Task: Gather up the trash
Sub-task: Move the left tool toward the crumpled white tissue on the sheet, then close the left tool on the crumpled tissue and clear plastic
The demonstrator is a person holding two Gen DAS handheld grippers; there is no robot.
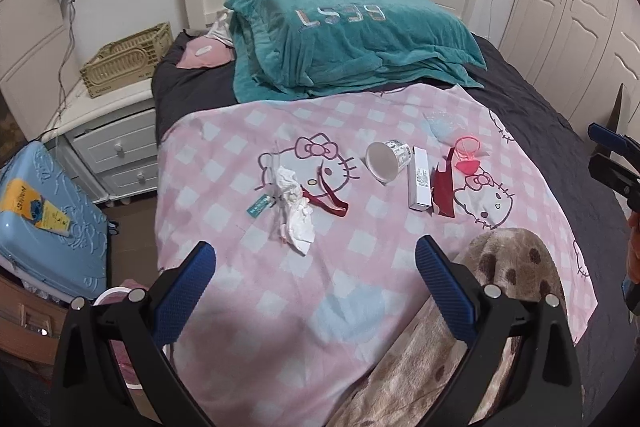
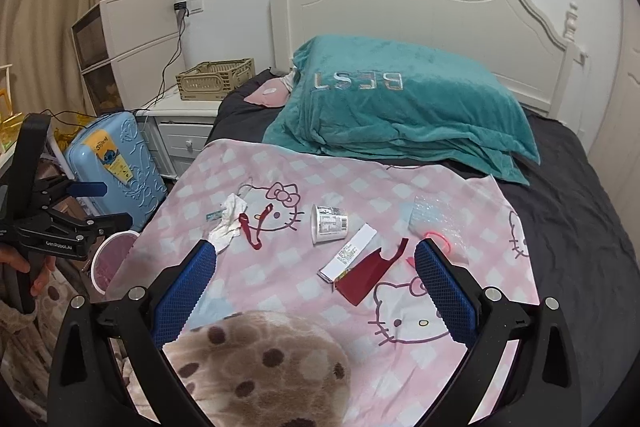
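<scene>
Trash lies on the pink Hello Kitty blanket [image 1: 280,291]. A crumpled white tissue [image 1: 294,207] with a small teal tag [image 1: 258,206] and a dark red ribbon [image 1: 332,201] lies at the left. A paper cup [image 1: 387,159] lies on its side beside a long white box [image 1: 420,183], red card scraps [image 1: 444,187] and a pink ring [image 1: 466,151]. The same items show in the right wrist view: tissue [image 2: 230,223], cup [image 2: 329,223], box [image 2: 349,255], red card [image 2: 370,273]. My left gripper [image 1: 316,267] is open above the blanket, short of the tissue. My right gripper [image 2: 316,267] is open, near the box.
A teal pillow [image 1: 348,39] lies at the headboard. A brown spotted blanket [image 1: 504,267] lies at the near edge. A nightstand [image 1: 116,115] with a beige crate [image 1: 128,59] and a blue suitcase [image 1: 44,227] stand left of the bed. A pink-lined bin [image 2: 112,259] stands on the floor.
</scene>
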